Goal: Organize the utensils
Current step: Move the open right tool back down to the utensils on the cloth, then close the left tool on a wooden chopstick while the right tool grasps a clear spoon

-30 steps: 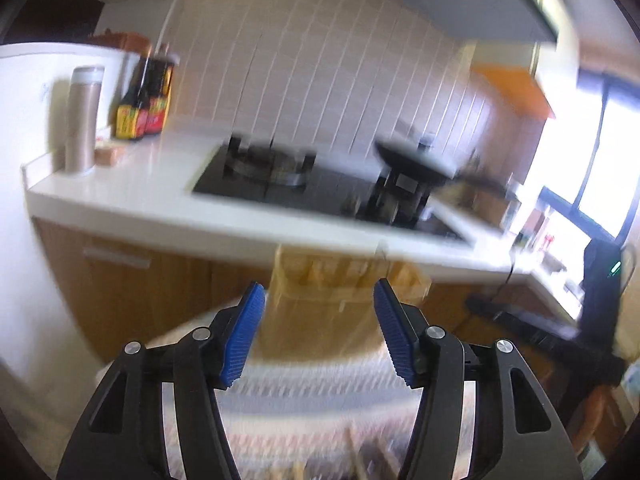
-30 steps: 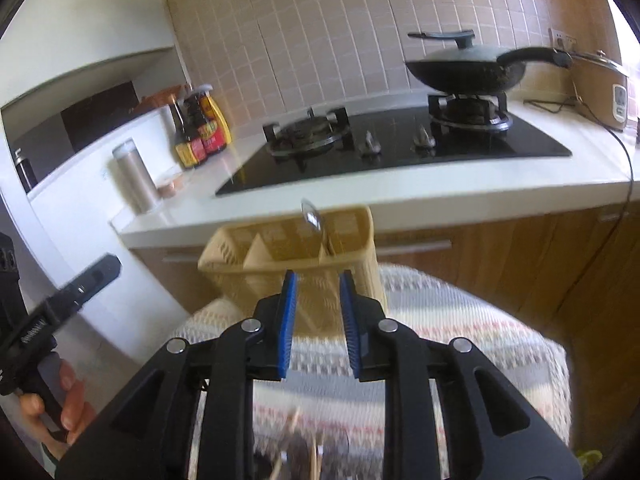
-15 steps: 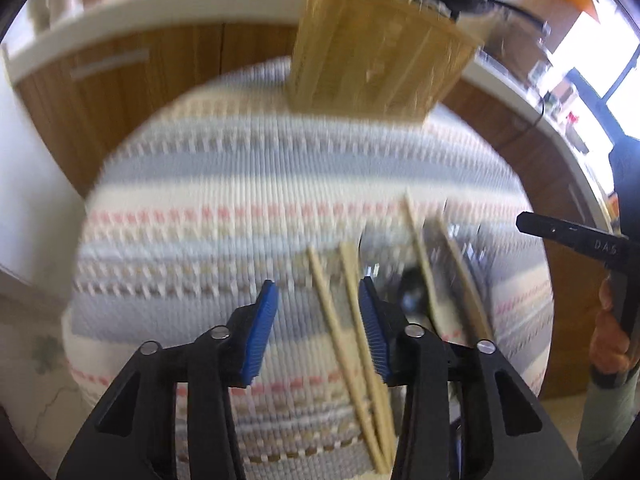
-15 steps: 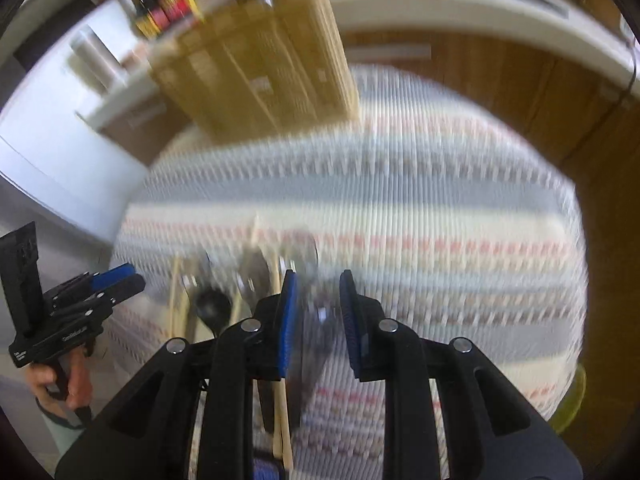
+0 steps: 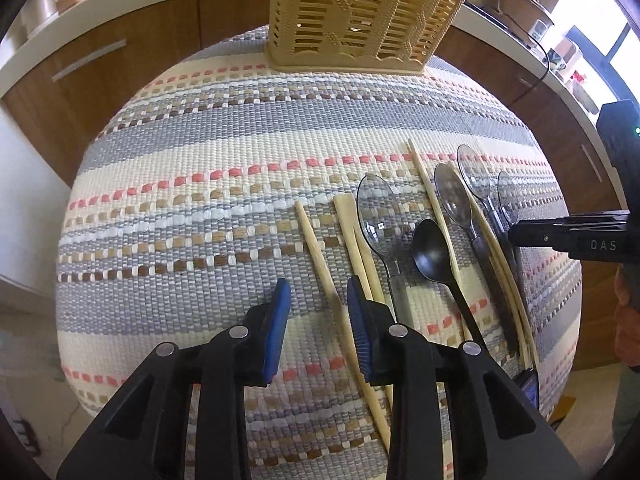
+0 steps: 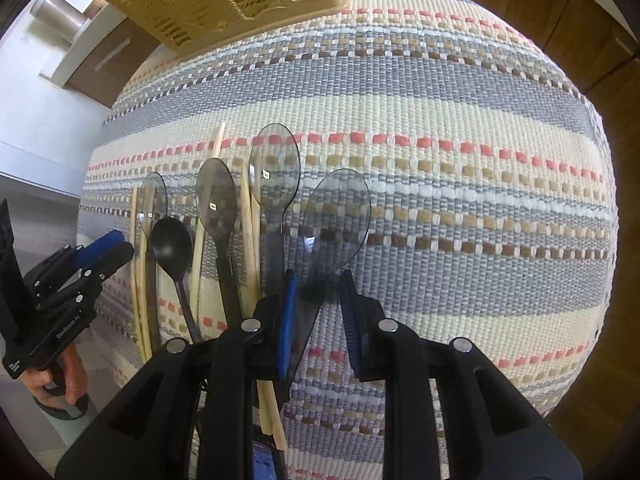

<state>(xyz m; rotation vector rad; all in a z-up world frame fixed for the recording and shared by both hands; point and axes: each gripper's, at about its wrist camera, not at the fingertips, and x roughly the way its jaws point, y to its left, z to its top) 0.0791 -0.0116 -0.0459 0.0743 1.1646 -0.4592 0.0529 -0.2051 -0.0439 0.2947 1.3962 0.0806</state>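
Observation:
On a striped woven mat (image 5: 200,152) (image 6: 480,152) lie several wooden chopsticks, several clear spoons and one black spoon (image 5: 432,252) (image 6: 172,244) in a row. A beige slotted utensil basket (image 5: 360,12) (image 6: 224,0) stands at the mat's far edge. My left gripper (image 5: 318,320) points down at the leftmost chopstick (image 5: 316,248). Its jaws are closing with the stick between them, and the pads stand clear of it. My right gripper (image 6: 318,312) hangs over the rightmost clear spoon (image 6: 336,220). Its jaws stand narrowly apart, with the spoon's neck between them.
Brown cabinet fronts (image 5: 120,40) and a white counter edge run behind the mat. A steel canister (image 6: 60,12) stands on the counter at the left. A hand (image 6: 68,372) holds the left gripper's handle. The mat's left and right parts are bare weave.
Both grippers dropped from facing the stove to pointing down at the mat. The left jaws narrowed around a chopstick. The right jaws kept the same narrow gap and came over a clear spoon.

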